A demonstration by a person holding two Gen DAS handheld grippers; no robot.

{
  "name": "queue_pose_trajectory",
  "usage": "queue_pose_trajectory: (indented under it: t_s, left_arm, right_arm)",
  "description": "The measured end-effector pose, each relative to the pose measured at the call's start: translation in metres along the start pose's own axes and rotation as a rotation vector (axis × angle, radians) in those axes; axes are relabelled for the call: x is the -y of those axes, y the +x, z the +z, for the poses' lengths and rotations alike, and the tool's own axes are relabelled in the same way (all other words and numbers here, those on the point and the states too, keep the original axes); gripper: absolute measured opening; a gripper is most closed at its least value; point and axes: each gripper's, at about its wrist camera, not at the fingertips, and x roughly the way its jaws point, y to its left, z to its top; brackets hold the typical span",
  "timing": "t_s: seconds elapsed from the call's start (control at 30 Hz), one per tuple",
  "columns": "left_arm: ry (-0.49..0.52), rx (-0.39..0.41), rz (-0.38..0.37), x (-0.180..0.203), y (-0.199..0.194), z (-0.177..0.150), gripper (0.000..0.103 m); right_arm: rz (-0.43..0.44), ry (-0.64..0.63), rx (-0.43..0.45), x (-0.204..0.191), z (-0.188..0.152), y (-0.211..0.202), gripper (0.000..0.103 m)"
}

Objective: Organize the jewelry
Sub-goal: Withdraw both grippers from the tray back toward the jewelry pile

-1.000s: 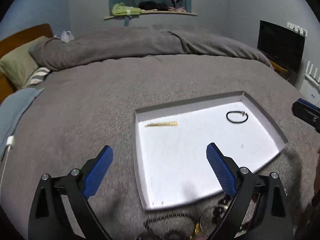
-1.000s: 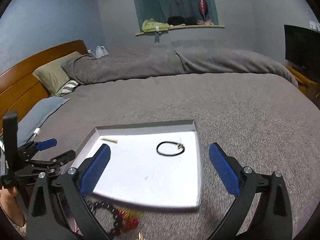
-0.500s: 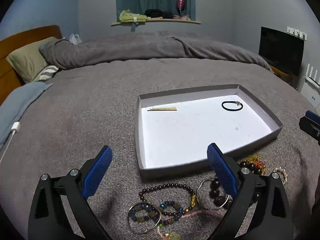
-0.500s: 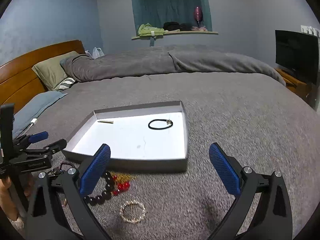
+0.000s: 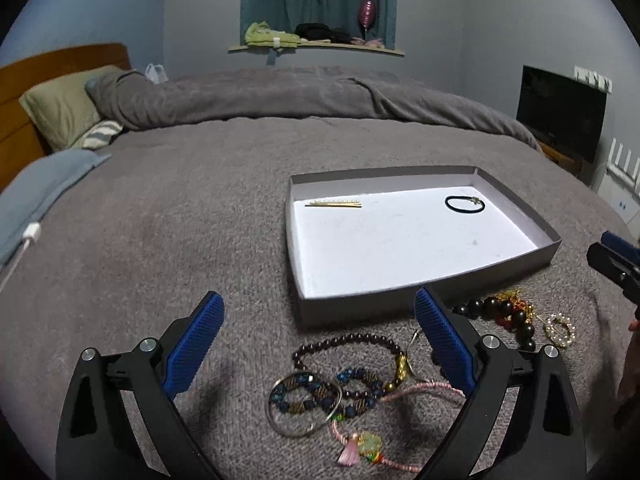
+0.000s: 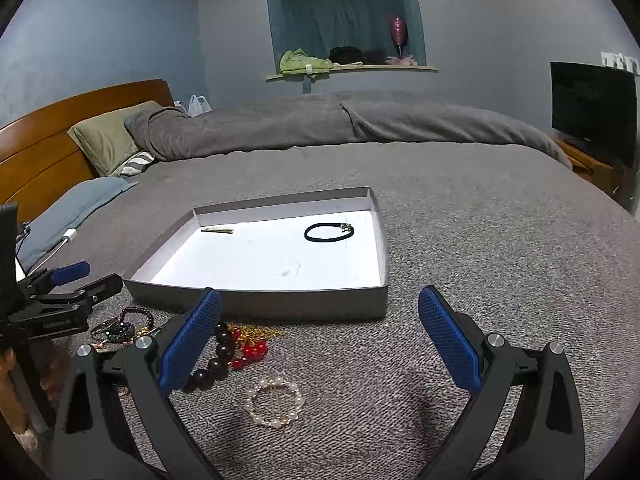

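Observation:
A shallow grey box [image 5: 516,204] with a white floor lies on the bed; it also shows in the right wrist view [image 6: 378,224]. In it lie a black hair tie [image 5: 465,204] [image 6: 329,232] and a gold hair clip [image 5: 333,204] [image 6: 217,230]. Before the box lies loose jewelry: a dark bead bracelet [image 5: 348,344], a metal bangle with blue beads [image 5: 304,403], a pink cord charm [image 5: 366,442], big dark beads [image 6: 214,360] and a pearl bracelet [image 6: 274,402]. My left gripper [image 5: 320,344] is open above the bracelets. My right gripper [image 6: 320,344] is open above the pearl bracelet.
The grey bedspread [image 5: 180,220] spreads all around. A rolled duvet [image 5: 280,96] and pillows [image 5: 60,108] lie at the back. A charger cable [image 5: 28,236] lies at the left. A TV [image 6: 592,112] stands at the right.
Both grippers have pulled back and up from the box. The loose jewelry before the box has come into view. Both stay open.

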Motion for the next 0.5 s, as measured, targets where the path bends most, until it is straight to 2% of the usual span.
queue_pose_trajectory:
  t_s: [0.13, 0.5]
  left_arm:
    - [0.009, -0.002, 0.016, -0.002, -0.003, -0.009, 0.095]
    - [0.012, 0.018, 0.031, 0.0, -0.017, -0.023, 0.095]
  right_arm:
    - [-0.033, 0.004, 0.003, 0.001, 0.001, 0.001, 0.097]
    - [-0.033, 0.043, -0.038, 0.014, -0.011, -0.004, 0.097]
